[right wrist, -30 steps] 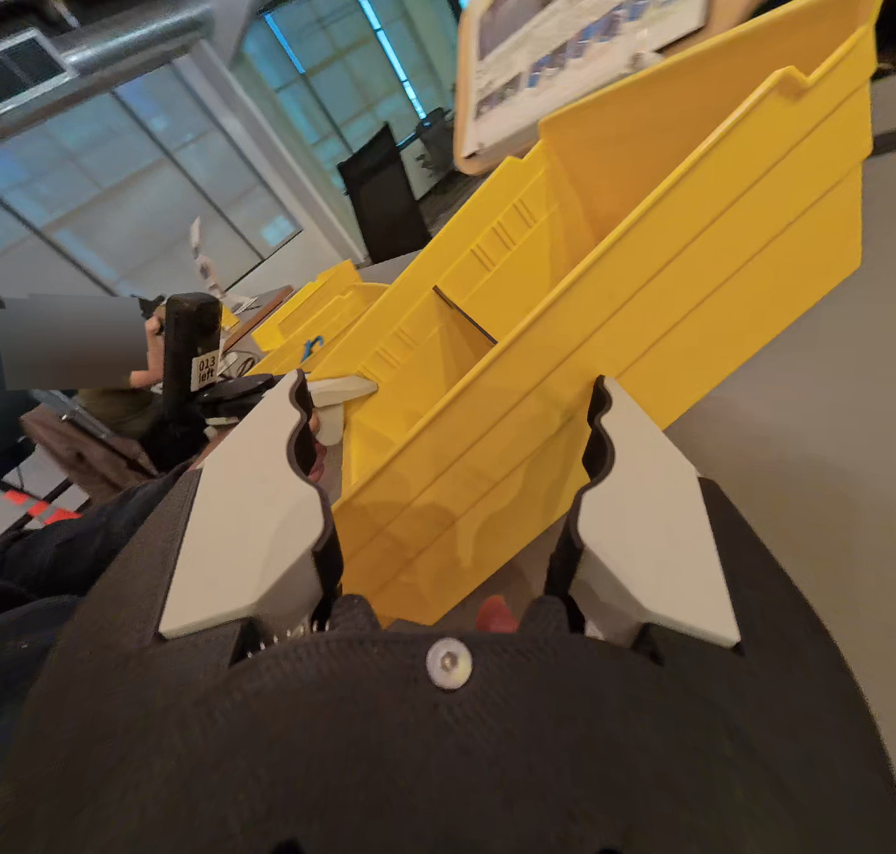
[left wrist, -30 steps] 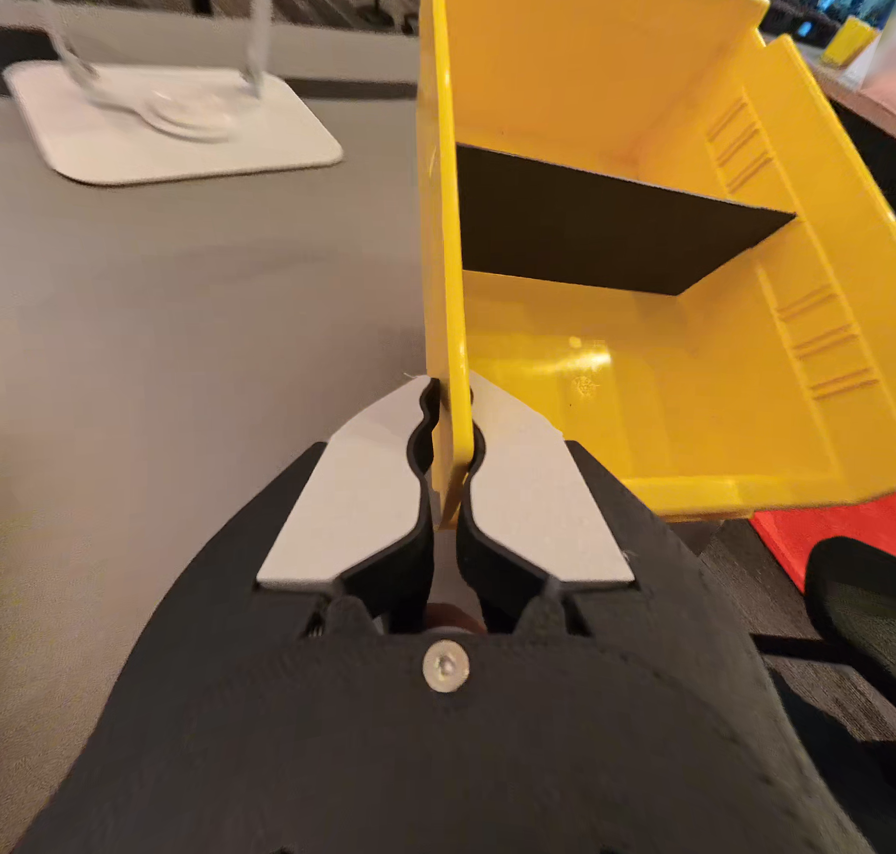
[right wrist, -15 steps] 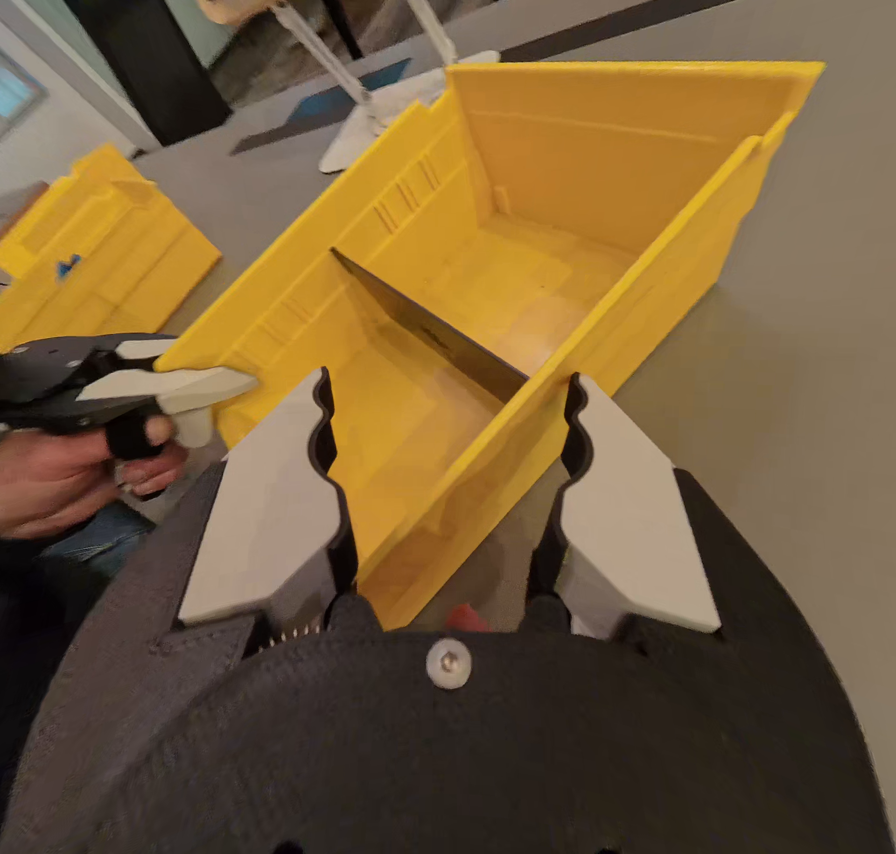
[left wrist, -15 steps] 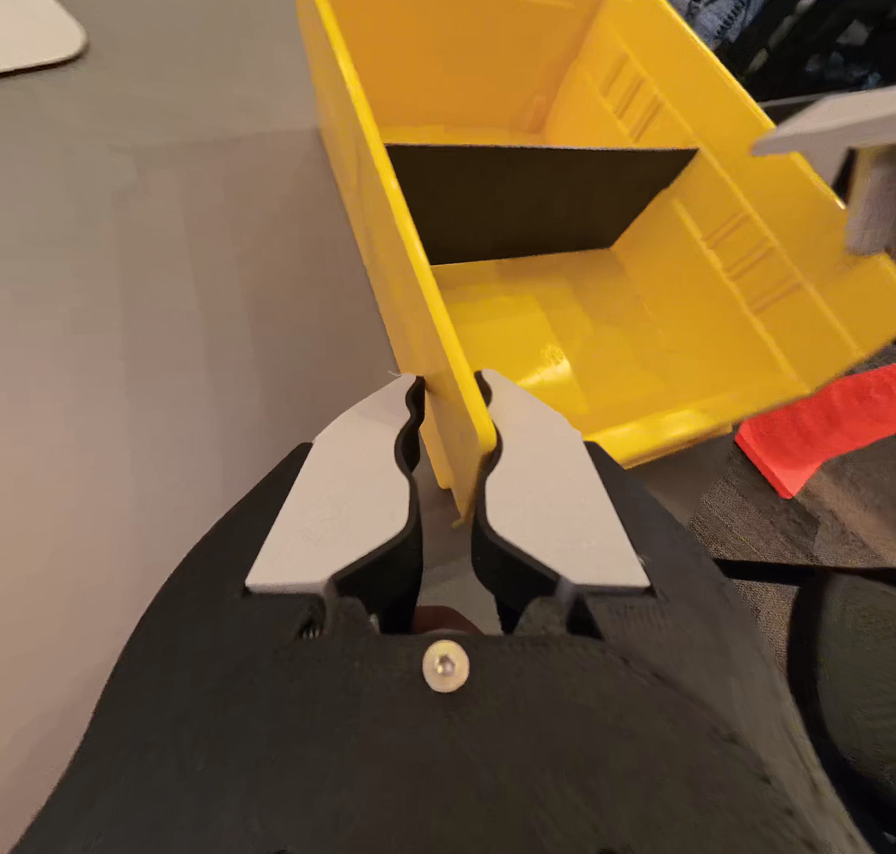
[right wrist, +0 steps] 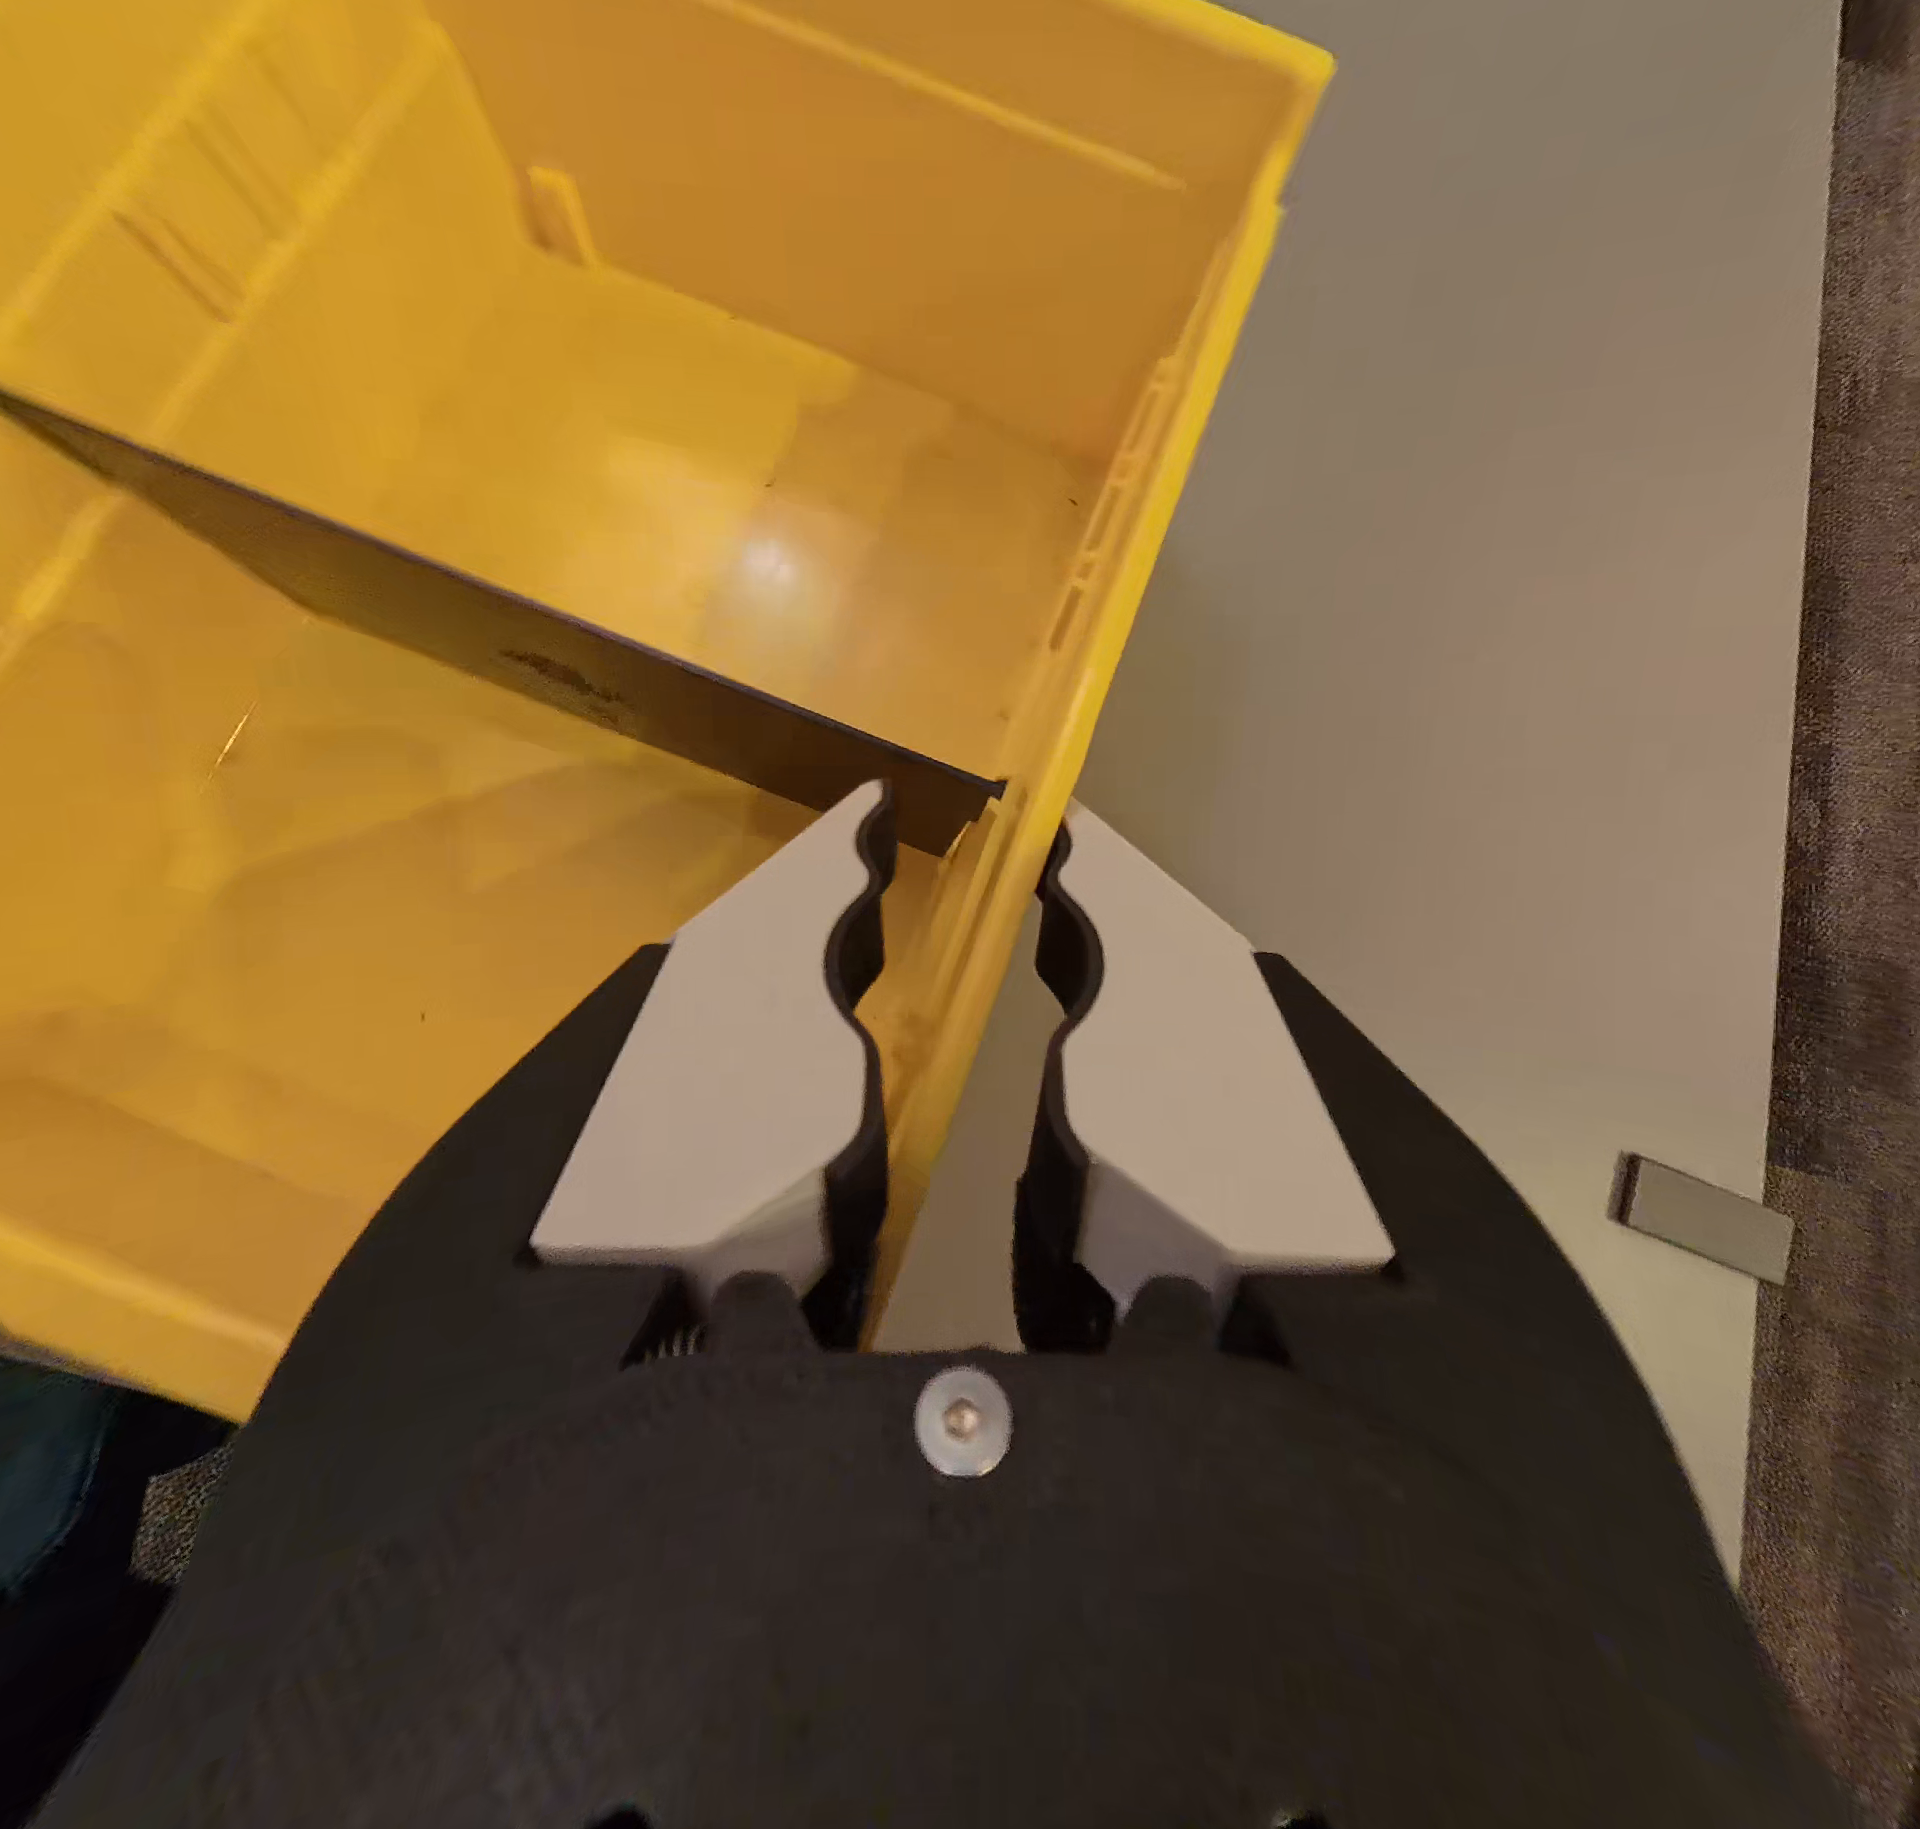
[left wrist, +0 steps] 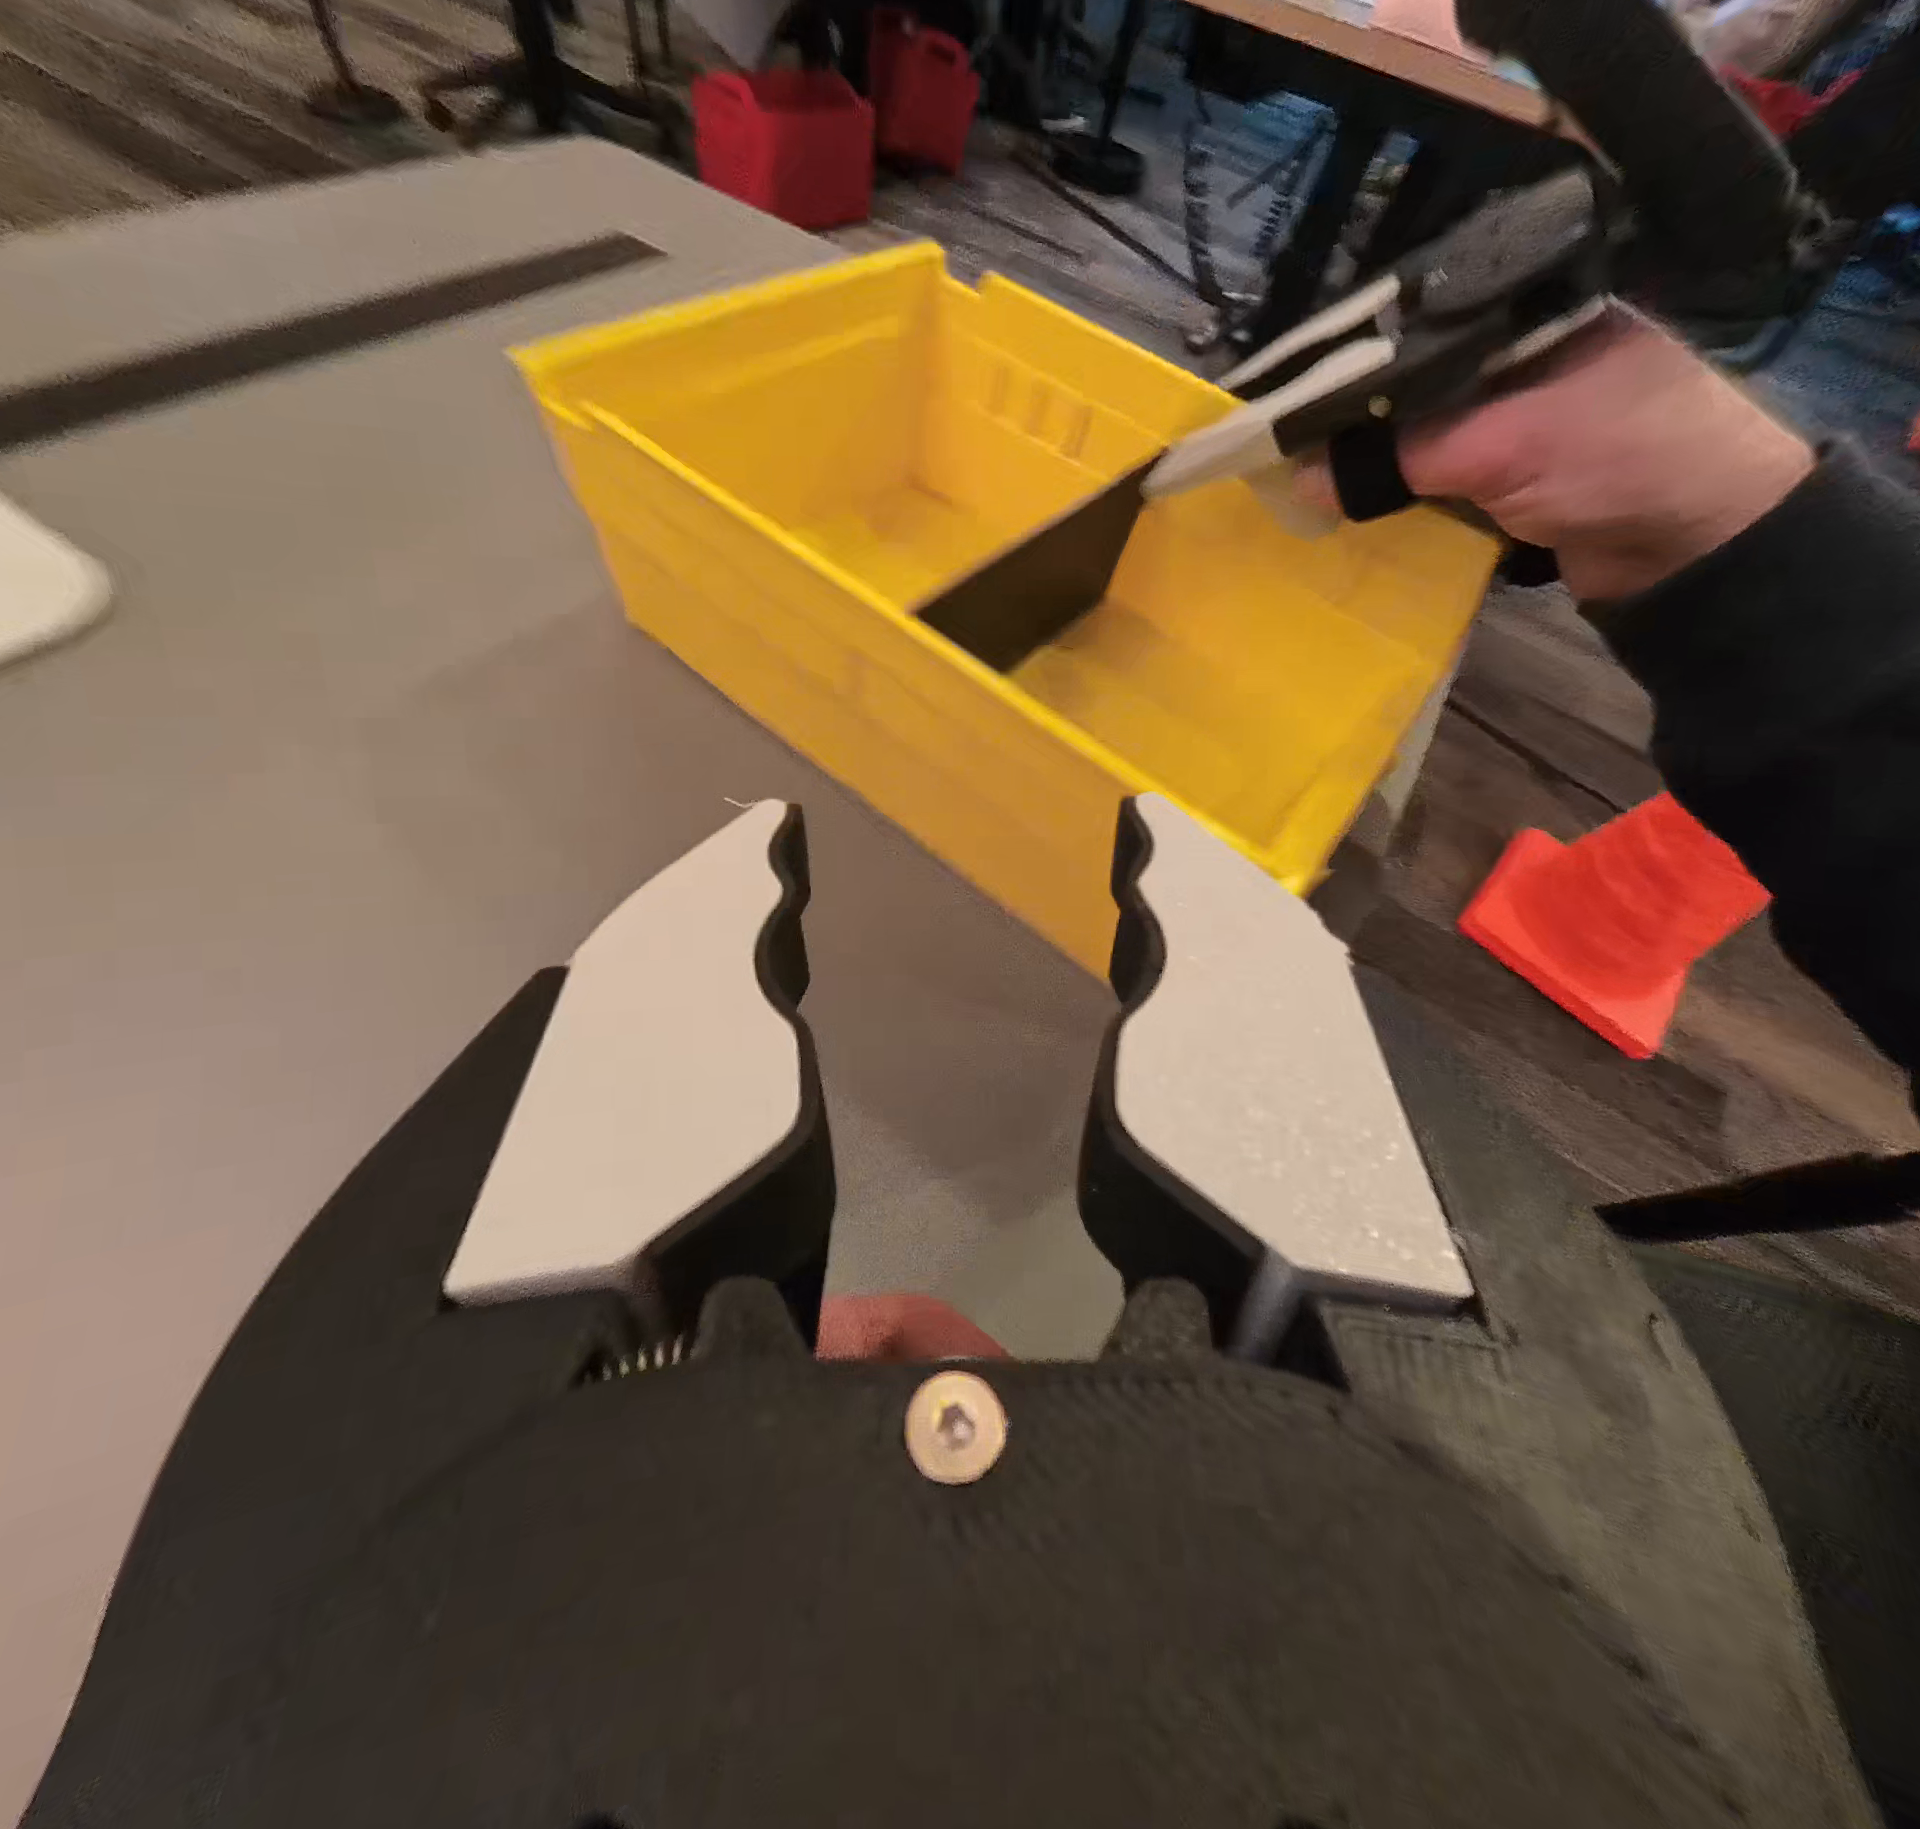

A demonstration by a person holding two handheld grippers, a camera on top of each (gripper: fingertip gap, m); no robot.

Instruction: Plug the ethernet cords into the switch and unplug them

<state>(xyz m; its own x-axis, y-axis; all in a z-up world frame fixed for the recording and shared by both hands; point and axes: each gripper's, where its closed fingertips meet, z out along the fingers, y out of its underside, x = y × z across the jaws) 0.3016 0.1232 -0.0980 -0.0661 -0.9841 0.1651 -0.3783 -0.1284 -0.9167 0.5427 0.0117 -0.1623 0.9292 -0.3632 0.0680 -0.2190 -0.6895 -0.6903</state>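
Observation:
No ethernet cord or switch is in view. A yellow plastic bin (left wrist: 831,657) with a black divider (left wrist: 1039,574) rests on the grey table (left wrist: 312,740), near its right edge. My left gripper (left wrist: 958,823) is open and empty, held above the table short of the bin's near corner. My right gripper (right wrist: 971,813) straddles the bin's side wall (right wrist: 1195,408) beside the divider (right wrist: 520,636) and is shut on it. It also shows in the left wrist view (left wrist: 1195,429), held by a hand (left wrist: 1579,491). Both bin compartments look empty.
Red bins (left wrist: 784,158) and a red-orange block (left wrist: 1600,927) sit on the floor beyond the table's edge. A white base plate (left wrist: 42,584) lies at the left. A grey bracket (right wrist: 1704,1218) sticks out at the table's edge. A wooden table (left wrist: 1351,23) stands behind. One gripper's finger ends stand about 30 centimeters off the other's.
My left gripper let go of the bin's wall, opened and pulled back. The tilted bin came down flat on the table. My right gripper went from wide open to closed on the opposite wall.

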